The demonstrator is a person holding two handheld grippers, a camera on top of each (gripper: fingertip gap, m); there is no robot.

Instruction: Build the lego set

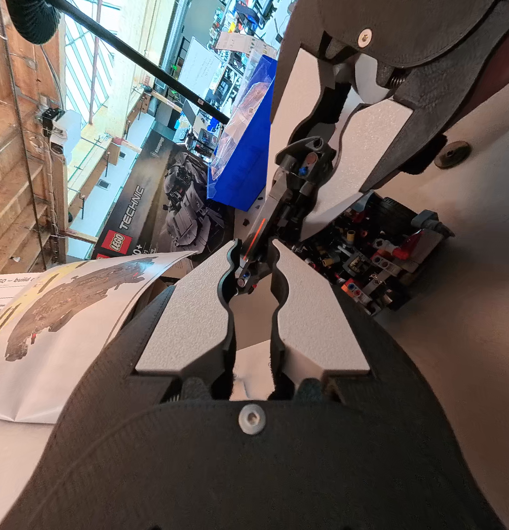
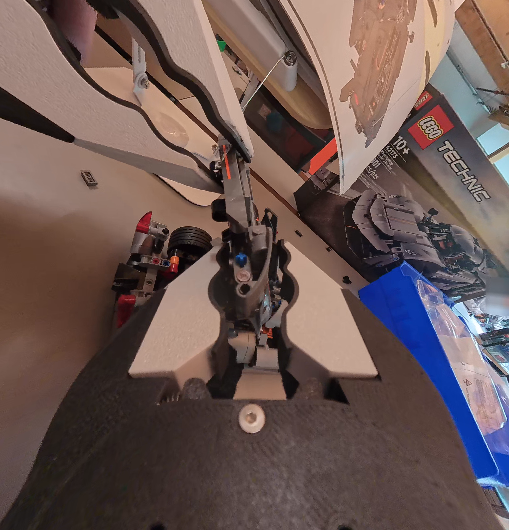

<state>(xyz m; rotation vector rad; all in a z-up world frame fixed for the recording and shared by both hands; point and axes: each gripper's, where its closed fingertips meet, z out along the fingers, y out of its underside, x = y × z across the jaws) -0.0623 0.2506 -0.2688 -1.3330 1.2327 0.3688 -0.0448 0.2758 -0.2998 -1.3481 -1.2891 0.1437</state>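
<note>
Both grippers grasp one long grey lego subassembly [image 1: 279, 212] held above the white table [image 1: 462, 372]. The left gripper [image 1: 253, 275] clamps its orange-striped narrow end; the right gripper [image 2: 252, 284] clamps the bulkier curved end. The partly built car chassis [image 1: 371, 258] lies on the table just beside them, near the blue bin [image 2: 419, 344], set box [image 2: 437, 206] and instruction sheet [image 1: 61, 324].
</note>
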